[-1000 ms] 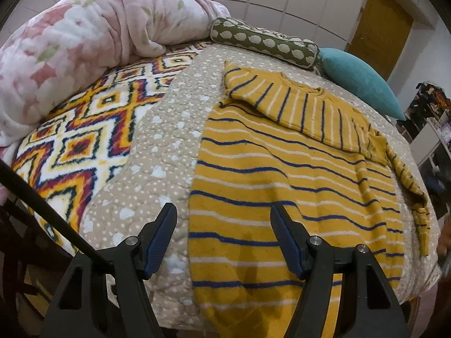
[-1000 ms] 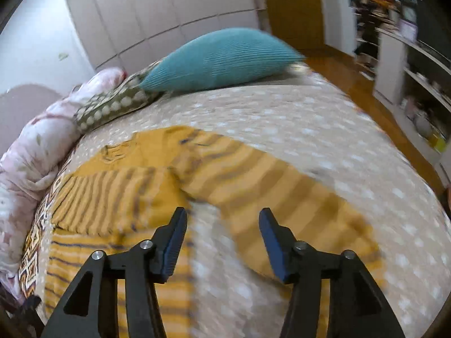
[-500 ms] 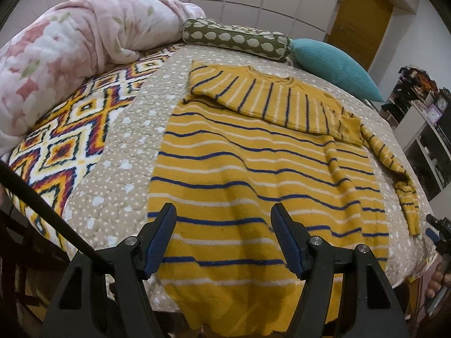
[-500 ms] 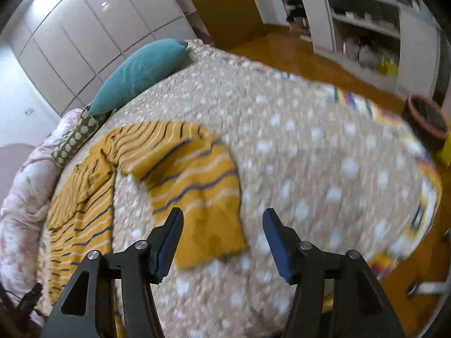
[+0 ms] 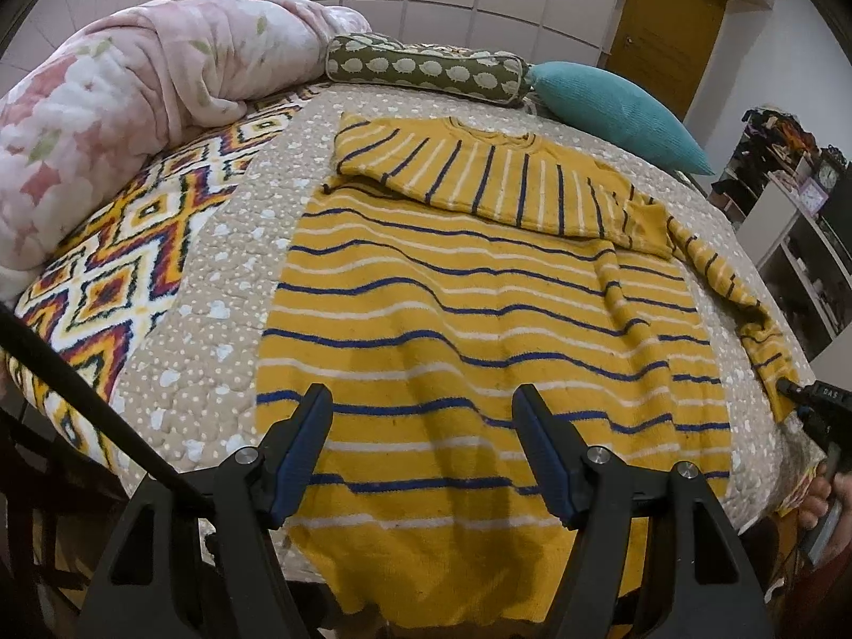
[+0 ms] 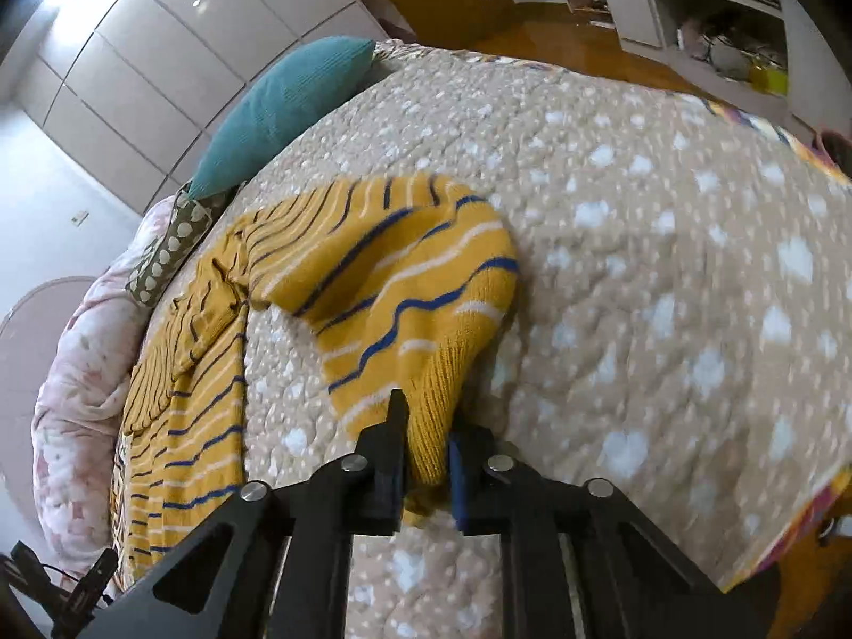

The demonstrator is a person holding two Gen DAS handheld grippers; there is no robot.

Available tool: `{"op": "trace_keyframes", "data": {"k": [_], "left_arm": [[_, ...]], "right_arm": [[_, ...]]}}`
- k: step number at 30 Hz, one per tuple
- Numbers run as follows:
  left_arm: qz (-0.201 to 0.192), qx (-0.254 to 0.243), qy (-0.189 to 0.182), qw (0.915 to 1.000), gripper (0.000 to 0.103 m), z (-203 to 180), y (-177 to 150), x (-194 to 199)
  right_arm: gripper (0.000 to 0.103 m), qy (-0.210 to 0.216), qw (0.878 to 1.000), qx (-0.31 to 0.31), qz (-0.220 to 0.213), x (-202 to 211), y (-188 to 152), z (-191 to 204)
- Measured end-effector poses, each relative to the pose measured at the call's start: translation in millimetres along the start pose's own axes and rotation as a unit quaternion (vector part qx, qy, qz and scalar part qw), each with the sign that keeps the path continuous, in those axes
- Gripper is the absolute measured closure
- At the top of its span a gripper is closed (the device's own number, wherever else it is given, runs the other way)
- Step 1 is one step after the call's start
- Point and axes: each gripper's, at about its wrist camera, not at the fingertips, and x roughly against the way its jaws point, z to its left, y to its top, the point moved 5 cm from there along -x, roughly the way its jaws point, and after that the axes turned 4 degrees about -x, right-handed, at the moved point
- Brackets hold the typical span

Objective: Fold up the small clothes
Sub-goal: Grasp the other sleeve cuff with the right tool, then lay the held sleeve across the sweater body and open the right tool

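Observation:
A yellow sweater point(image 5: 479, 319) with blue and white stripes lies flat on the bed, hem toward me, one sleeve folded across the chest. My left gripper point(image 5: 423, 436) is open and empty, hovering over the hem. The other sleeve point(image 6: 404, 287) stretches out over the beige dotted bedspread. My right gripper point(image 6: 426, 458) is shut on that sleeve's ribbed cuff point(image 6: 431, 426). In the left wrist view the right gripper point(image 5: 793, 391) shows at the right edge, holding the cuff point(image 5: 769, 362).
A beige dotted bedspread point(image 5: 223, 266) covers the bed. A pink floral duvet point(image 5: 106, 117), a green bolster point(image 5: 426, 69) and a teal pillow point(image 5: 612, 106) lie at the head. A patterned blanket point(image 5: 117, 277) lies left. Shelves point(image 6: 719, 10) stand beyond the bed.
My right gripper dropped to the sleeve's end and closed on the cuff; it was open before. My left gripper stayed open and shifted right, further over the sweater's hem.

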Motion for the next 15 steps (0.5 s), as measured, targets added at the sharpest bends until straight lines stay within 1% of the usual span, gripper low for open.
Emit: {"op": "trace_keyframes", "data": {"k": [1,4,7,9,10,12,13,15], "left_arm": [[-0.002,0.004,0.001,1.0,0.034,3.6,0.9,1.2],[-0.006,0.018,0.002,0.9998,0.034,14.2,2.9,3.6],[-0.008,0.031,0.003,0.9995,0.034,23.4,4.3,4.7],[-0.011,0.036,0.003,0.9993,0.034,28.0,5.4,5.7],[-0.012,0.038,0.002,0.9992,0.034,29.8,5.7,6.2],[-0.015,0.043,0.0,0.999,0.034,34.2,6.7,8.1],[-0.017,0.043,-0.001,0.9989,0.034,35.3,7.6,8.6],[-0.021,0.046,-0.002,0.9987,0.034,38.9,9.1,10.2]], "right_arm": [[0.092,-0.009,1.0,0.004,-0.005,3.0,7.2,-2.1],[0.093,-0.054,0.998,0.011,-0.043,25.9,40.9,-13.2],[0.093,-0.093,0.991,-0.009,-0.094,59.2,89.4,-28.5],[0.093,-0.114,0.986,-0.016,-0.118,75.2,112.6,-31.2],[0.093,-0.121,0.984,-0.017,-0.127,81.9,124.0,-28.1],[0.093,-0.117,0.984,-0.008,-0.135,90.8,138.4,-8.8],[0.093,-0.113,0.984,0.008,-0.138,92.8,142.4,8.7],[0.093,-0.091,0.987,0.04,-0.127,91.1,143.4,45.9]]}}
